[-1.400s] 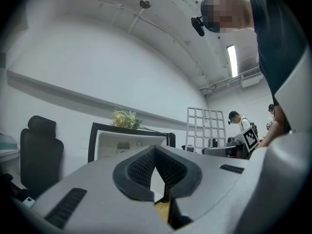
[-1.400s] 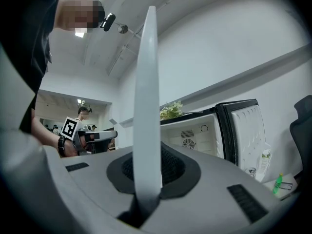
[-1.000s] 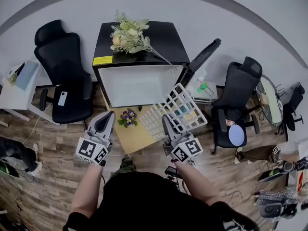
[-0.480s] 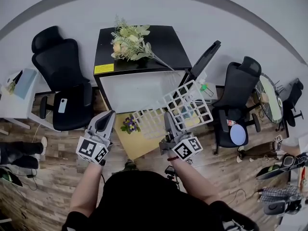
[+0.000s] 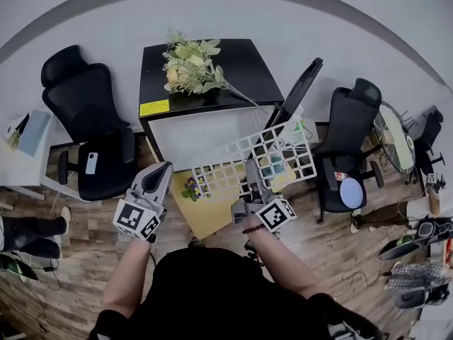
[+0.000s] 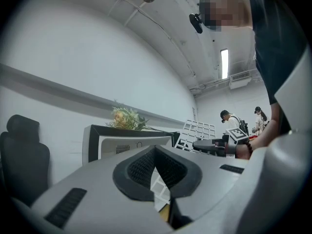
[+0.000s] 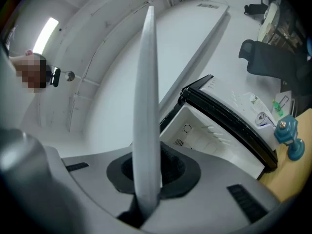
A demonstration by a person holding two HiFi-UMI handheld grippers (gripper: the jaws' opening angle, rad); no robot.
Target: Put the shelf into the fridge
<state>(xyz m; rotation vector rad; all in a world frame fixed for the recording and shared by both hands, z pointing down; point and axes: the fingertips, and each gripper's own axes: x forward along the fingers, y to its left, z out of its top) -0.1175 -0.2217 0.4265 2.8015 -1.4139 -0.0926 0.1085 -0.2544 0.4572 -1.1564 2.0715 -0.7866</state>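
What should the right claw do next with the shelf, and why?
Probably ease the right claw forward and slightly left, carrying the white wire shelf into the open mini fridge. The claw is shut on the shelf's near edge, and the shelf hangs in front of the cavity, offset toward the open door, not yet inside.

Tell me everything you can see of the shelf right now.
The shelf is a white grid of square openings, plastic or coated wire by its look. It is off the floor, held in front of the open fridge, not yet inside. The right gripper is shut on its near edge; the left gripper is shut and apart from it.
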